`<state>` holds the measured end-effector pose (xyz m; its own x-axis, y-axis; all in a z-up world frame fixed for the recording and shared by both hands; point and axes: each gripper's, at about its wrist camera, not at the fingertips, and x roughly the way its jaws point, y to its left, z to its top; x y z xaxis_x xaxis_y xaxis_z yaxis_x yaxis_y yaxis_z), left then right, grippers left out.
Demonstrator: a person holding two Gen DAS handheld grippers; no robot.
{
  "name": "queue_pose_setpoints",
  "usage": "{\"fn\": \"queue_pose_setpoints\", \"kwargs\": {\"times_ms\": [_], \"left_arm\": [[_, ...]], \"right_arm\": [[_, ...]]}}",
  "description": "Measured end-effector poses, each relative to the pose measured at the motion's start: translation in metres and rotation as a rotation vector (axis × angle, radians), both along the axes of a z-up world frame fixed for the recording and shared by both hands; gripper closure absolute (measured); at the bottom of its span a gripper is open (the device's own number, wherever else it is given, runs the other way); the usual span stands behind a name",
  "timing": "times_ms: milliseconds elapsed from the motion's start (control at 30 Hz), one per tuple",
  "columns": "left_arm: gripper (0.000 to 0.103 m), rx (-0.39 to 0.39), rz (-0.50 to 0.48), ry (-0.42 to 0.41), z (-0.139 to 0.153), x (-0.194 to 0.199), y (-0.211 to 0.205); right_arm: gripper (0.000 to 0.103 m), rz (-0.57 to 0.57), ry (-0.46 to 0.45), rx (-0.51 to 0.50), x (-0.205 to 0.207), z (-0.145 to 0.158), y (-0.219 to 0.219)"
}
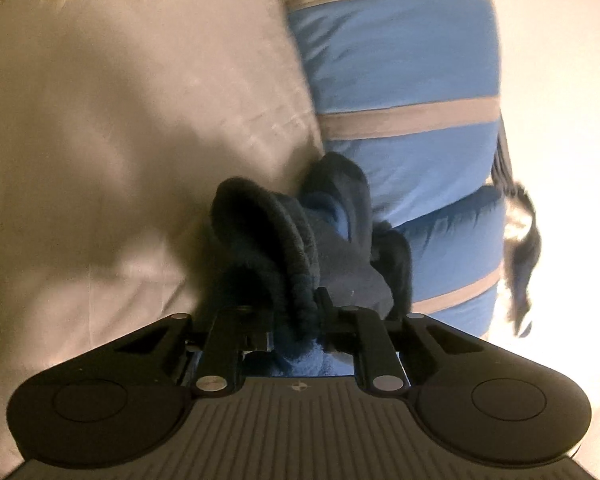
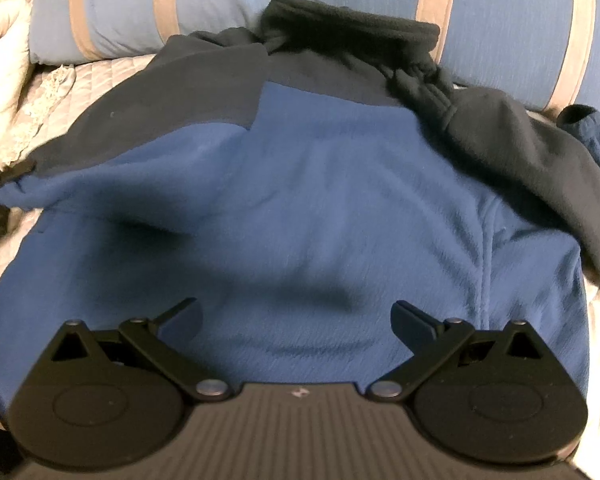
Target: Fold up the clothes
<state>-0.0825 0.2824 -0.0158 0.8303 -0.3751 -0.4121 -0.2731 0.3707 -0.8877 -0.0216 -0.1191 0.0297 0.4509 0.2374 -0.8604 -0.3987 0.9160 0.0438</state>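
A blue fleece jacket (image 2: 308,200) with dark navy shoulders and collar (image 2: 352,32) lies spread on the bed in the right wrist view. My right gripper (image 2: 296,312) is open and empty, low over the jacket's lower part. In the left wrist view my left gripper (image 1: 296,308) is shut on a bunched dark navy fleece cuff (image 1: 300,240) of the jacket, which hides the fingertips. A navy sleeve (image 2: 532,168) lies across the jacket's right side.
Blue pillows with tan stripes (image 2: 500,20) stand behind the jacket and show in the left wrist view (image 1: 400,60). A pale quilted bedspread (image 1: 120,140) covers the bed. A crumpled cream blanket (image 2: 4,60) lies at the left.
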Motion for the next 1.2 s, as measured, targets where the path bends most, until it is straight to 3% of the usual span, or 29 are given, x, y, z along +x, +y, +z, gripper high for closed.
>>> {"fn": "queue_pose_setpoints", "kwargs": {"times_ms": [200,367,467,633,833,1200], "left_arm": [[0.086,0.296,0.018,-0.022,0.066,-0.005,0.029],[0.086,0.532,0.099,-0.012,0.110,-0.025,0.062],[0.086,0.652,0.153,0.014,0.126,-0.040,0.079],[0.086,0.788,0.233,0.074,0.137,-0.057,0.101],[0.086,0.843,0.309,0.141,0.131,-0.072,0.124],[0.086,0.808,0.406,0.202,0.126,-0.090,0.144]], "right_arm": [[0.000,-0.009,-0.053,-0.021,-0.003,0.004,0.002],[0.000,-0.019,-0.088,-0.033,-0.007,0.012,0.000],[0.000,-0.023,-0.100,-0.014,-0.008,0.018,-0.001],[0.000,-0.019,-0.119,0.013,-0.010,0.025,-0.002],[0.000,-0.005,-0.144,0.039,-0.016,0.033,0.001],[0.000,0.005,-0.145,0.063,-0.019,0.036,0.001]]}}
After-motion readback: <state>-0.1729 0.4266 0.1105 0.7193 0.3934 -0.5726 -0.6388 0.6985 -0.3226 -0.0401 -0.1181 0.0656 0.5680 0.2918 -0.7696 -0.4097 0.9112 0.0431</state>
